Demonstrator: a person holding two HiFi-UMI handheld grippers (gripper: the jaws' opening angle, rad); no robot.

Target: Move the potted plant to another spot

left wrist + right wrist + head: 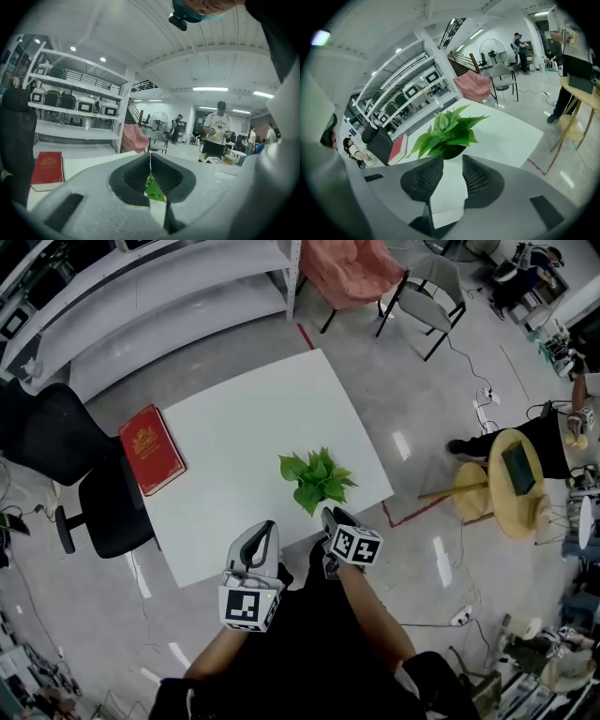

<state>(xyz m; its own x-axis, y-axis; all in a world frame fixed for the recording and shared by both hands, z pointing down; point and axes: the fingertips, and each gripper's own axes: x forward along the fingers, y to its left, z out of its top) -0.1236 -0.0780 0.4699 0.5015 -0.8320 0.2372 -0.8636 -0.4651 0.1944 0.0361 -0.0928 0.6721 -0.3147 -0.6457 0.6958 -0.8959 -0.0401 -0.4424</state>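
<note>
The potted plant [317, 479] has bright green leaves and stands near the front right edge of the white table [234, 427]. My right gripper [330, 515] is at its near side, just above the table edge. In the right gripper view that gripper [452, 161] stands open, with the leaves [447, 131] straight ahead and the white pot [449, 180] in the gap between the pads; I cannot tell whether they touch. My left gripper [267, 529] hovers at the front edge, left of the plant. Its jaws [150, 161] are shut on nothing, with a bit of leaf [152, 187] visible beyond.
A red book [152, 448] lies at the table's left edge. Black office chairs [103, 502] stand to the left, white shelves [141, 296] behind. A chair with pink cloth [352, 268] is beyond the table, and a round wooden table [516, 479] with a person is on the right.
</note>
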